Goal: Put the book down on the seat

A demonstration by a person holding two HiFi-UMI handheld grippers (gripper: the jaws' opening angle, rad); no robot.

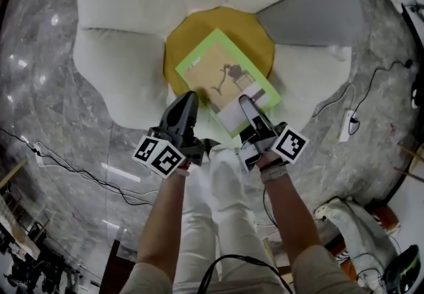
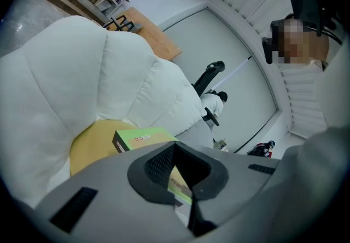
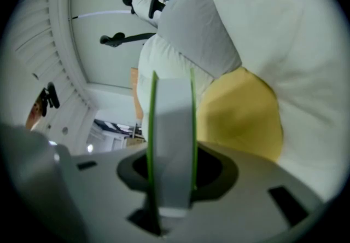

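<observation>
The seat (image 1: 116, 54) is a flower-shaped cushion: white petals around a round yellow centre pad (image 1: 189, 34), with one grey petal (image 1: 318, 11) at 2 o'clock.

The book (image 1: 228, 77) has a green cover. In the head view it is positioned over the yellow centre pad, and its long axis runs from 10 o'clock to 4 o'clock. Its 4 o'clock end overhangs the white petal nearest the person. No view confirms whether the book rests on the pad or is held just above it.

The left claw (image 1: 191, 99) is closed on the near long edge of the book, at 7 o'clock from the book's centre. In the left gripper view, the green cover (image 2: 143, 137) runs into the gap of the left claw (image 2: 178, 177), above the yellow pad (image 2: 90, 146).

The right claw (image 1: 246, 102) is closed on the book's near end, at 5 o'clock. In the right gripper view, the page block (image 3: 170, 127) stands edge-on between green covers, clamped in the right claw (image 3: 170, 181).

A white power strip (image 1: 348, 122) lies on the floor at 3 o'clock, well apart from the seat.
</observation>
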